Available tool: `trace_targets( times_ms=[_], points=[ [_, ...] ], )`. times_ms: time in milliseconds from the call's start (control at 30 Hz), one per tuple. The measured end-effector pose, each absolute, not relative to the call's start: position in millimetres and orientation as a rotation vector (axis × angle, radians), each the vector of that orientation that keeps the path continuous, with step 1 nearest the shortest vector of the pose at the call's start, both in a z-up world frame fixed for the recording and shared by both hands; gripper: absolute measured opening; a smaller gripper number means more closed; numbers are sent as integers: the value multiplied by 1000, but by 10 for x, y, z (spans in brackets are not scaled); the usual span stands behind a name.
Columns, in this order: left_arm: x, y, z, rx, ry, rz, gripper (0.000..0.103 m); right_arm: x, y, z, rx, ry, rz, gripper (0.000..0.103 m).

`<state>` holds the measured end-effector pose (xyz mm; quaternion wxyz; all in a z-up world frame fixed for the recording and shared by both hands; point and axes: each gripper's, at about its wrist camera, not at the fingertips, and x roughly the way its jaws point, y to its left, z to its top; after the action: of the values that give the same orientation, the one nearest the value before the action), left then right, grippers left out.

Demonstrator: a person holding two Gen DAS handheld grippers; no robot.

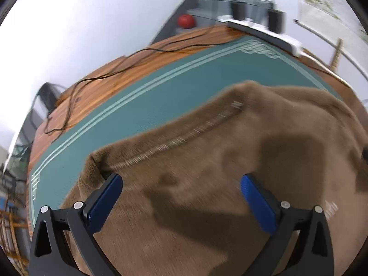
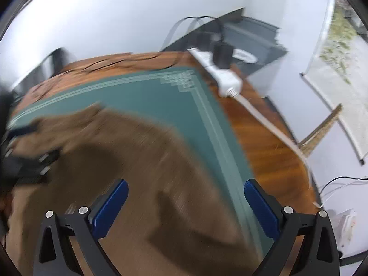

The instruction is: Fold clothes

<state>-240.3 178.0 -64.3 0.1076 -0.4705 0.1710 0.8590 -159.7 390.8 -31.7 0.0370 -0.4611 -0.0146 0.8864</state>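
Brown garment (image 1: 230, 161) lies beneath both grippers' spread fingers (image 1: 105, 202).

Counting one brown garment (image 1: 230, 172), lying on one teal mat (image 1: 142, 105) with pale border stripes, itself covering one wooden table (image 1: 110, 80). Counting two grippers: the left gripper (image 1: 181, 184) and the right gripper (image 2: 186, 191), each showing two blue-padded fingers (image 1: 105, 202), four in all, jaws spread wide on both. Seeing the left gripper (image 2: 30, 158) again, blurred, at the edge of the right wrist view. Counting one white power strip (image 1: 264, 32) carrying two black adapters (image 1: 238, 9). Noting one red ball (image 1: 185, 20) beyond the table. Making out thin dark cables (image 1: 103, 73) trailing over the wood, number unclear.
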Motion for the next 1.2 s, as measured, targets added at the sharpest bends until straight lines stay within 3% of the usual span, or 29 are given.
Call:
trace_targets(
  times_ms=[167, 400, 533, 700, 900, 1067, 1200],
  points=[
    [-1913, 1690, -601, -1452, 397, 2342, 103, -902, 3655, -315, -1583, 2, 2823, 102],
    [-1487, 1573, -816, -1558, 436, 2297, 103, -351, 3441, -486, -2015, 125, 2847, 102],
    [-1438, 1516, -950, -1573, 386, 2315, 103, -54, 3256, -778, -2201, -140, 2695, 102],
    [-1397, 1472, -879, -1646, 336, 2372, 103, 222, 3090, -864, -2110, -464, 2677, 102],
    [-970, 1623, -578, -1554, 365, 2373, 103, 575, 3136, -707, -2103, -274, 2767, 102],
    [-665, 1801, -657, -1590, 362, 2342, 103, 960, 3215, -740, -2089, -184, 2792, 102],
    [-359, 1817, -797, -1659, 262, 2326, 103, 1276, 3582, -593, -1952, 97, 2849, 102]
  ],
)
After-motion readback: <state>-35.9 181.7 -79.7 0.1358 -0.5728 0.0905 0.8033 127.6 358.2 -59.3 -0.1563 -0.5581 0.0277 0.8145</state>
